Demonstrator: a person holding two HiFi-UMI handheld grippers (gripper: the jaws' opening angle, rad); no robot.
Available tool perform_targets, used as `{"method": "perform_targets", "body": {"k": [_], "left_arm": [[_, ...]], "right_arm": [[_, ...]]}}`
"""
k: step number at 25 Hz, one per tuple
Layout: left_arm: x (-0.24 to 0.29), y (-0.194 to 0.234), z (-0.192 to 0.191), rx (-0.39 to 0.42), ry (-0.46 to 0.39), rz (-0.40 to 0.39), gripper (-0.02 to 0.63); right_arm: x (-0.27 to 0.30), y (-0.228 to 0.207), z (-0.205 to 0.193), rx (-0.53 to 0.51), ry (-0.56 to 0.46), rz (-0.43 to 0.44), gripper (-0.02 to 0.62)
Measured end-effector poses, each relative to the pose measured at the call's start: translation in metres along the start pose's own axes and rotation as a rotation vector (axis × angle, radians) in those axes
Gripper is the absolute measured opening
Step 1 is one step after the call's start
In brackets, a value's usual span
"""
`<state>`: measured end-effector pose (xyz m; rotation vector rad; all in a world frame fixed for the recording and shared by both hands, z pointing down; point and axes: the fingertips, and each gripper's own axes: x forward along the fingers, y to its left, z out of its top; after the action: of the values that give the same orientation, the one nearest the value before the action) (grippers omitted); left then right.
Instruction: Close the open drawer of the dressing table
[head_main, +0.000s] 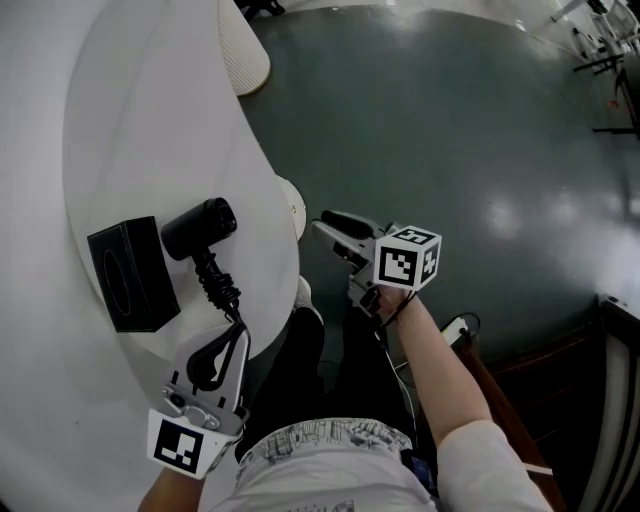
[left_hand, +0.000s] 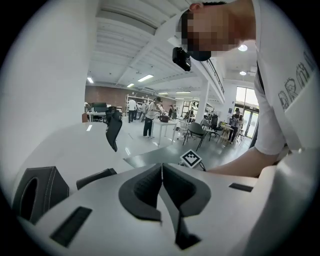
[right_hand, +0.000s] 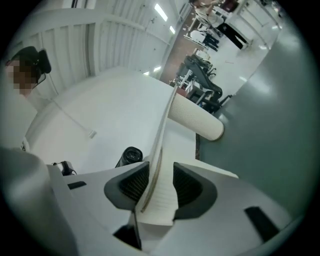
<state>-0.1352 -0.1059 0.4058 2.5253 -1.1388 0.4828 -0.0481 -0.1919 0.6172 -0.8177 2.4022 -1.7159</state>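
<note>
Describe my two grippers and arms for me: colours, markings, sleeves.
The left gripper and the right gripper look alike: white moulded bodies with black, ribbed jaw pads. Each carries a white cube printed with black square markers, the left cube and the right cube. The right arm is bare up to a short white sleeve.

Overhead light washes the white tabletop (head_main: 140, 120); the floor (head_main: 470, 130) beside it shows soft glare; gripper views' edges warp.
</note>
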Motion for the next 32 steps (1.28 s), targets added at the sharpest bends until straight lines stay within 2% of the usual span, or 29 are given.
{"method": "perform_targets", "body": {"k": [5, 11, 17, 23, 32], "left_arm": [[-0.012, -0.010, 0.025, 0.056, -0.098, -0.026, 0.023], [-0.035, -0.012, 0.034, 0.093, -0.120, -0.040, 0.023], [-0.060, -0.019, 0.062, 0.129, -0.226, -0.054, 0.023], [-0.083, -0.019, 0.084, 0.118, -0.296, -0.045, 0.023], [-0.110, -0.023, 0.118, 0.138, -0.414, -0.039, 0.023]], "right_arm": [[-0.034, 0.051, 0.021, -0.172, -0.052, -0.053, 0.152], [-0.067, 0.118, 0.027, -0.305, -0.112, -0.095, 0.140], [-0.095, 0.177, 0.032, -0.378, -0.199, -0.107, 0.129], [-0.108, 0.234, 0.031, -0.432, -0.260, -0.091, 0.126], [-0.127, 0.303, 0.037, -0.566, -0.301, -0.091, 0.113]]}}
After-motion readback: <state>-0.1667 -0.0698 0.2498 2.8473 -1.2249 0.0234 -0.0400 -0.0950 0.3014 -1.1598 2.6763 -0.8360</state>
